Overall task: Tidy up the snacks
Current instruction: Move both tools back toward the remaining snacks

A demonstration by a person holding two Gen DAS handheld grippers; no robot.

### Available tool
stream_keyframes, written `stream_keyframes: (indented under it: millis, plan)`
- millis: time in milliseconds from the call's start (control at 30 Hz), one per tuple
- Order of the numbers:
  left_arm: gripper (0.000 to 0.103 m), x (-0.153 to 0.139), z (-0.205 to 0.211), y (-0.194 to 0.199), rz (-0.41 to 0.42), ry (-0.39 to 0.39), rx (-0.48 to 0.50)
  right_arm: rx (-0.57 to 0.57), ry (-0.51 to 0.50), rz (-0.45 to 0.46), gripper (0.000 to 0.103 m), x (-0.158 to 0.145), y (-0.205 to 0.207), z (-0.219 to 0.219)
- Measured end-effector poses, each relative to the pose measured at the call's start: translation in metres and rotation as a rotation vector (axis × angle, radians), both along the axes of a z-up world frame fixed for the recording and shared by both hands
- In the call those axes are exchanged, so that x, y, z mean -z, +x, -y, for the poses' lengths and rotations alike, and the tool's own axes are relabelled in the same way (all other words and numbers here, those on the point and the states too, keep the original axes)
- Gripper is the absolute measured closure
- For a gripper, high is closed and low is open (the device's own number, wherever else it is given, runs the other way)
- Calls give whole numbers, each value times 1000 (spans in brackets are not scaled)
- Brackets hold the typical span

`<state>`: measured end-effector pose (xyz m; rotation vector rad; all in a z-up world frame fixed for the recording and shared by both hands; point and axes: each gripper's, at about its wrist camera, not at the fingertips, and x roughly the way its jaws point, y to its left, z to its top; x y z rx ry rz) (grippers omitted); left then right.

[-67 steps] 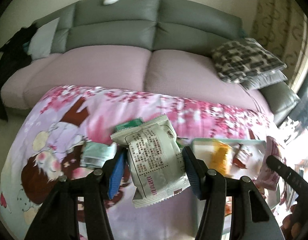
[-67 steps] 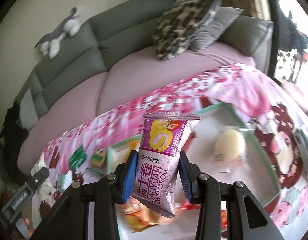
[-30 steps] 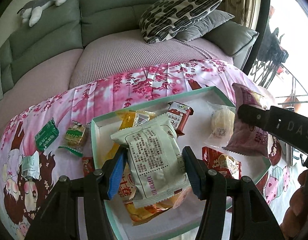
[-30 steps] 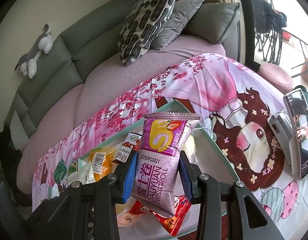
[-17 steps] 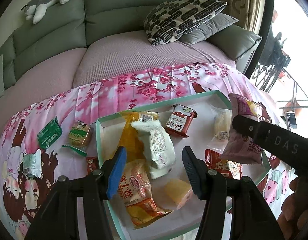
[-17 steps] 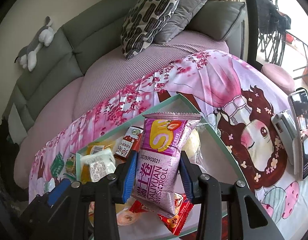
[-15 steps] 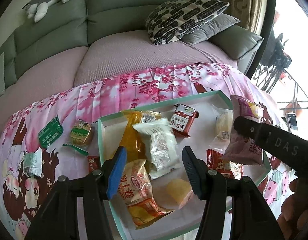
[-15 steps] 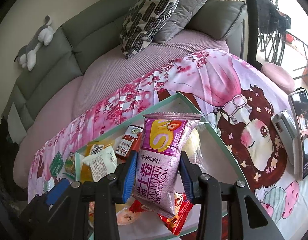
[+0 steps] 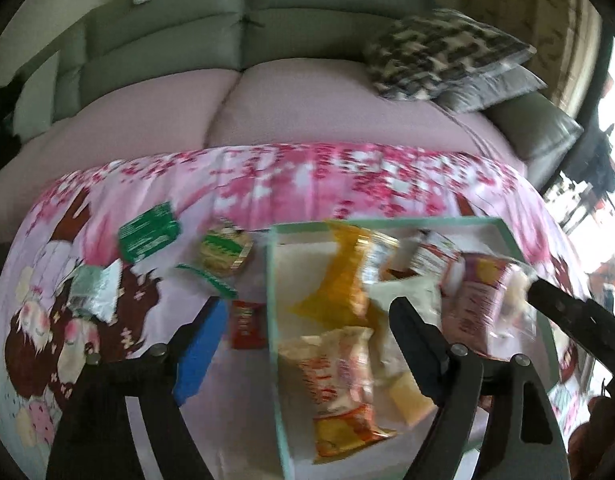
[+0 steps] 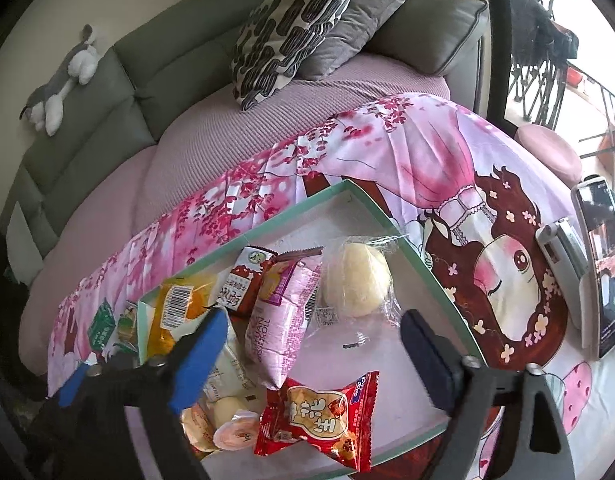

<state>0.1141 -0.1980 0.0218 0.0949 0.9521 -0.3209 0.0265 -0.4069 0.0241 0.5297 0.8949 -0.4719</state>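
A mint-rimmed white tray [image 10: 371, 208] [image 9: 272, 304] on the pink cloth holds several snack packs. The pink swiss-roll pack [image 10: 285, 312] lies in it beside a round bun [image 10: 355, 280] and above a red pack [image 10: 319, 416]. It also shows blurred in the left wrist view [image 9: 479, 304]. My right gripper [image 10: 311, 344] is open and empty just above the tray. My left gripper [image 9: 303, 328] is open and empty over the tray's left rim. A green pack [image 9: 149, 232], a round green snack [image 9: 225, 252], a silver pack [image 9: 93, 292] and a small red packet [image 9: 245, 324] lie left of the tray.
A grey and pink sofa [image 10: 235, 120] with patterned cushions [image 10: 291, 28] runs behind the table. A phone [image 10: 603, 256] and a silver device [image 10: 563, 248] lie at the right on the cloth. A plush toy [image 10: 63, 80] sits on the sofa back.
My right gripper opened and the pink swiss-roll pack dropped into the tray. My left gripper let go of the white pack earlier and has swung left, with the view now blurred.
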Motion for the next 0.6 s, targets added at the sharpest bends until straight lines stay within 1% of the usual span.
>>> stream_keyframes:
  millis: [33, 100, 200, 367, 467, 600]
  plan:
    - [17, 1, -5, 3, 2, 2, -26, -6, -4, -2, 1, 0, 1, -1]
    - [16, 6, -20, 10, 5, 5, -93, -14, -9, -1, 0, 0, 2, -3]
    - [0, 13, -40, 18, 1, 8, -173, -28, -23, 1, 0, 0, 3, -7]
    - [0, 18, -87, 33, -6, 1, -338, -67, -57, 17, 0, -3, 9, -19]
    - [0, 18, -111, 38, 3, 15, -403, -98, -79, 31, 0, -7, 14, -31]
    - [0, 16, -141, 41, 15, 37, -459, -145, -93, 77, 0, -13, 23, -50]
